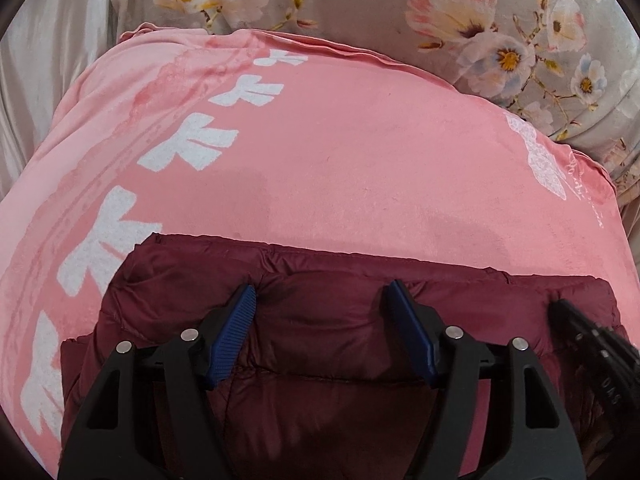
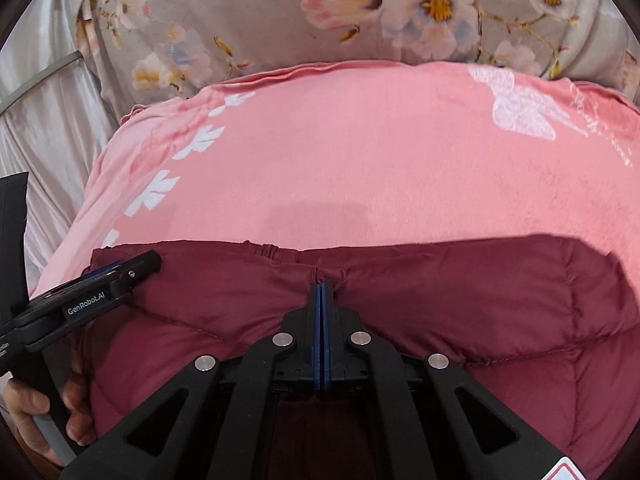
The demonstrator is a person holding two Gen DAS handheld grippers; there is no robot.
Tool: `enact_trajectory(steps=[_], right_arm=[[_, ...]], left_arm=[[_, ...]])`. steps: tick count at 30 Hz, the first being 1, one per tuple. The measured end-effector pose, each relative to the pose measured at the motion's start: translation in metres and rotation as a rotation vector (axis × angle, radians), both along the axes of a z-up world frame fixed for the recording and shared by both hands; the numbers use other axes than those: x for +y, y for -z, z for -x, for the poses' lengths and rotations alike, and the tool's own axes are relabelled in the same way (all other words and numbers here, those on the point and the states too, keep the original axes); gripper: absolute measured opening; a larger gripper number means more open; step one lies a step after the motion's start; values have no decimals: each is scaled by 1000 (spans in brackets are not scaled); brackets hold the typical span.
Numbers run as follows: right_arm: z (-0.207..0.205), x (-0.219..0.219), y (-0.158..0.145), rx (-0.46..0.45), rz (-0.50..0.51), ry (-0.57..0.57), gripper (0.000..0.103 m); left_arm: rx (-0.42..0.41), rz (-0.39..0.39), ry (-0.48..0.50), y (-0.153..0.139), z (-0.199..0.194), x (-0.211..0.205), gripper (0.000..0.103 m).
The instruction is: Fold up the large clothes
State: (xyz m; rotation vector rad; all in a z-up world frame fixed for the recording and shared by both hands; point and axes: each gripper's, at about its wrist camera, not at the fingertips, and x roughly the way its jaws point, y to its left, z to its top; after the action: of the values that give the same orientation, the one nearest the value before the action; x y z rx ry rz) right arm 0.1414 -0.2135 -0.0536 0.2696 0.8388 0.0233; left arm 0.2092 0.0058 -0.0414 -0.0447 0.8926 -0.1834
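Observation:
A maroon quilted jacket (image 1: 328,328) lies across the near part of a pink blanket (image 1: 340,160). My left gripper (image 1: 320,296) rests on its far edge near the left end, jaws wide apart, with a puffed band of the jacket between the blue pads (image 1: 236,328). The right wrist view shows that gripper (image 2: 140,264) from the side at the jacket's (image 2: 480,300) left corner. My right gripper (image 2: 322,292) is shut, and the fabric puckers into its tips near the zipper. Its black tip (image 1: 560,308) shows at the right of the left wrist view.
The pink blanket (image 2: 360,160) has white leaf prints and lies over floral bedding (image 2: 400,8). Shiny pale fabric (image 2: 48,120) hangs at the left. A hand (image 2: 36,420) grips the left gripper's handle at the lower left.

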Motion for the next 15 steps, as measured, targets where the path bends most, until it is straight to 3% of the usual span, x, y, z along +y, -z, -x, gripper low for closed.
enact_trajectory(steps=[15], right_arm=[[-1, 5, 22, 16, 15, -8, 0]], left_arm=[[-49, -6, 1, 18, 1, -4, 68]])
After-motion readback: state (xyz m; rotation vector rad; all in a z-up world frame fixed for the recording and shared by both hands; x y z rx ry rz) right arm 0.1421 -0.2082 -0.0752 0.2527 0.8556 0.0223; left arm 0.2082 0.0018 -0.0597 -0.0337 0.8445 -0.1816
